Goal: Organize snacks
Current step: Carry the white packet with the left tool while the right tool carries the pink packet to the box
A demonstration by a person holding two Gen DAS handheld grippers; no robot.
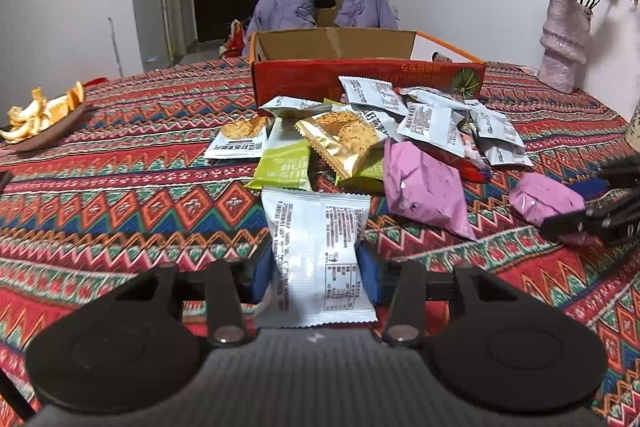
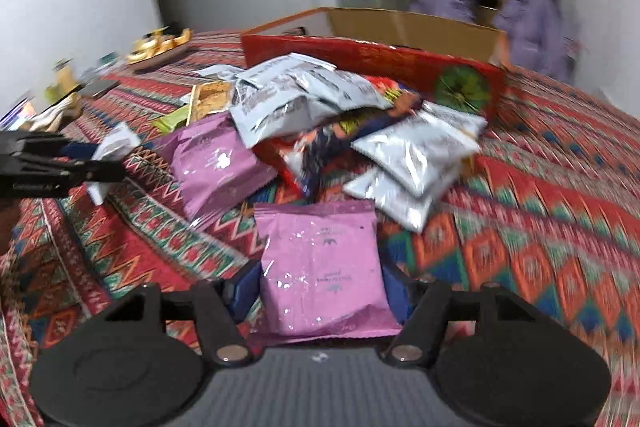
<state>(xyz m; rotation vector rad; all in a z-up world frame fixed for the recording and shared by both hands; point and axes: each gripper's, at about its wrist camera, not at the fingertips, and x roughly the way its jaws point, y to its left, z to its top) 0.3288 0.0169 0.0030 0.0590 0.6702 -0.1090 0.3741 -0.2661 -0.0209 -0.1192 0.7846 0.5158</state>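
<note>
My left gripper [image 1: 316, 267] is shut on a white snack packet [image 1: 316, 251], held above the patterned tablecloth. My right gripper [image 2: 320, 287] is shut on a purple snack packet [image 2: 324, 263]; it also shows in the left wrist view [image 1: 548, 201] at the far right. A pile of snacks lies ahead: white packets [image 1: 432, 125], a gold cracker packet [image 1: 344, 141], green packets [image 1: 284, 163], another purple packet [image 1: 424, 187]. Behind the pile stands an open red cardboard box [image 1: 368, 75], also seen in the right wrist view [image 2: 400, 67].
A plate of orange peels [image 1: 40, 119] sits at the left edge of the table. A vase with dried roses [image 1: 564, 43] stands at the far right. A chair draped with a purple jacket [image 1: 324, 3] is behind the box.
</note>
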